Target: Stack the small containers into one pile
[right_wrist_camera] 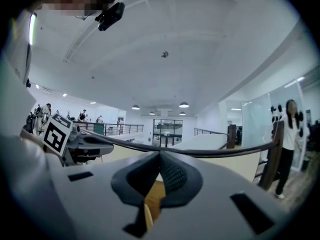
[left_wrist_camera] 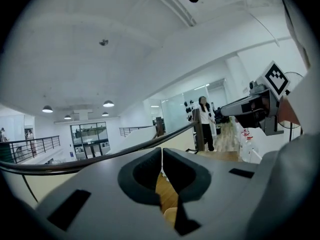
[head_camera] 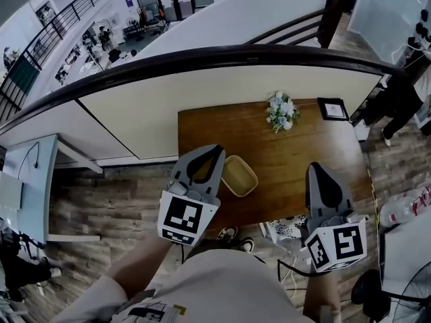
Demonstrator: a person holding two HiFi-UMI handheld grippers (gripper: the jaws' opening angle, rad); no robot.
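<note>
Wooden table (head_camera: 289, 160) bears one empty tan container (head_camera: 240, 175); left tool (head_camera: 207, 151) and right tool (head_camera: 318, 169) closed, empty.

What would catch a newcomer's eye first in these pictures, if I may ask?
The left gripper and right gripper, both shut and empty, hover over the near edge of a wooden table. A tan container sits beside the left gripper, white flowers at the far edge.

On the table (head_camera: 289, 163) the container (head_camera: 239, 175) lies near left; flowers (head_camera: 281, 112) and frame (head_camera: 333, 108) stand far right.
</note>
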